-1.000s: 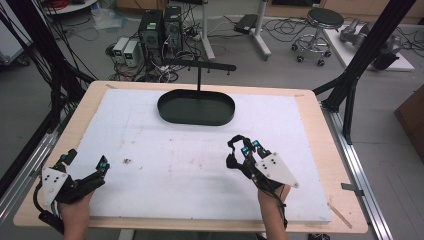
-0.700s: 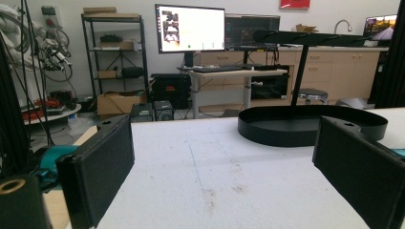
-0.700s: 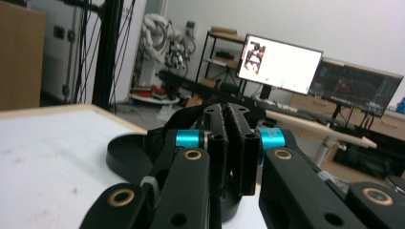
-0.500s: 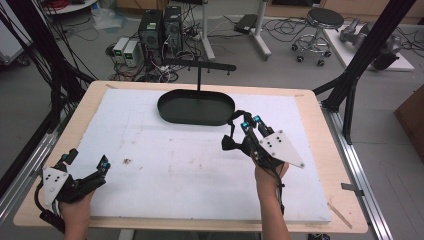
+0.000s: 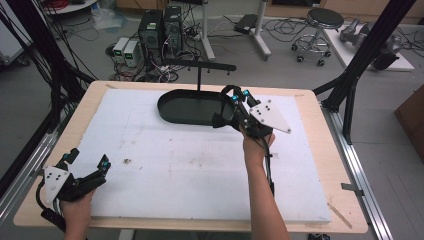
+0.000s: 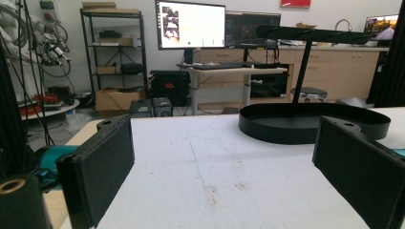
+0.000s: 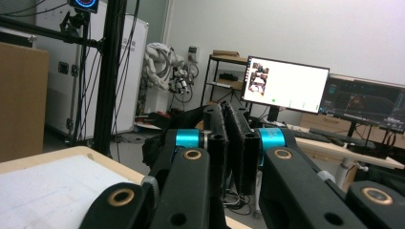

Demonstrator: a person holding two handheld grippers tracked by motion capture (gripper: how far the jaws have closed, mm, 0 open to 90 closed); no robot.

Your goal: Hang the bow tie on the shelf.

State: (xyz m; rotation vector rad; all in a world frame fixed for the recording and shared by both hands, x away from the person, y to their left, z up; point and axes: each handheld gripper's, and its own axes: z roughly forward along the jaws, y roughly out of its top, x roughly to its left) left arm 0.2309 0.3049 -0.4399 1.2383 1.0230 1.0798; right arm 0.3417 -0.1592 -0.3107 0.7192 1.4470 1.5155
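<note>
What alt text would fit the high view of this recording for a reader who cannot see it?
The right hand-held gripper, jaws shut, hangs over the right end of a shallow black oval metal tray from which a black T-shaped stand rises. The tray sits at the far side of a white foam board on a pale wooden table. The left hand-held gripper rests open near the board's front left corner.

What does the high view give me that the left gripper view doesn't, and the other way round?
High view alone: the right claw, jaws pressed together, raised over the right end of the black oval tray, and the person's forearms. Left gripper view alone: the left claw from behind, jaws wide apart with nothing between them, plus two monitors beyond the table. Both: the tray, its T-shaped stand and the stained white mat.
</note>
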